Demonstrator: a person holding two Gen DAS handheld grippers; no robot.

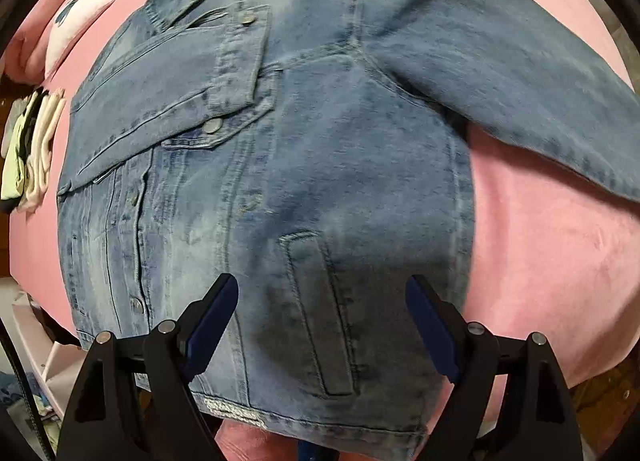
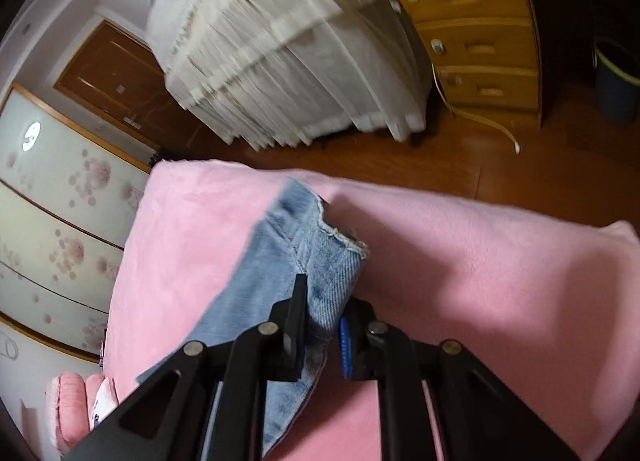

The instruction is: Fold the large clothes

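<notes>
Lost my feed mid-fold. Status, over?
Left gripper open above denim jacket on pink blanket. Right gripper shut on sleeve cuff. One sleeve already folded across. Nothing blocking.
</notes>
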